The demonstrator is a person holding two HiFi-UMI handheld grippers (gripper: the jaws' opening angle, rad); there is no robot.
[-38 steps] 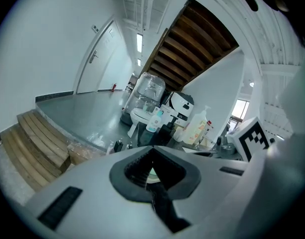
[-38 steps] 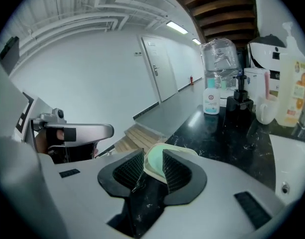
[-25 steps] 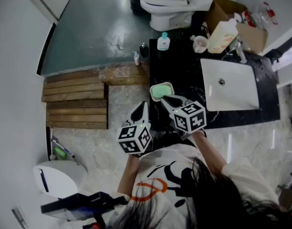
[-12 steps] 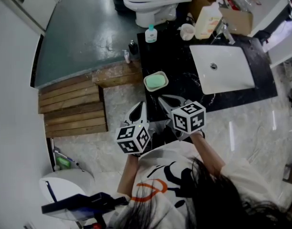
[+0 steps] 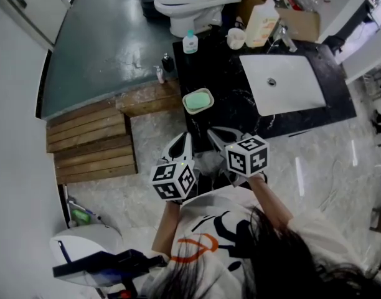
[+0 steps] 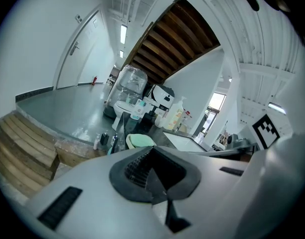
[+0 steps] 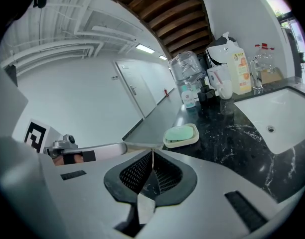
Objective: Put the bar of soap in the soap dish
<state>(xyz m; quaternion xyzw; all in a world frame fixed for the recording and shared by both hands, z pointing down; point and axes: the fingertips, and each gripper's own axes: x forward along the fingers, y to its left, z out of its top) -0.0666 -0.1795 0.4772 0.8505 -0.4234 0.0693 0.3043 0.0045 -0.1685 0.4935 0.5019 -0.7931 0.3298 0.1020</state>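
Soap [image 7: 180, 133] lies in the dish [image 7: 191, 141] on the bench [image 5: 240, 114], so the job looks done to me. My right gripper [image 7: 152, 151] has just been closing and now pinches nothing; my left gripper [image 6: 151, 149] is closed and empty too (both well back from the dish).

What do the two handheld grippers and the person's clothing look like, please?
Both the left gripper and the right gripper have white, tapering shells lined with dark ribbed pads. Each carries a white cube printed with black square markers. No cables show. The person wears a white short-sleeved T-shirt with a black and orange print.
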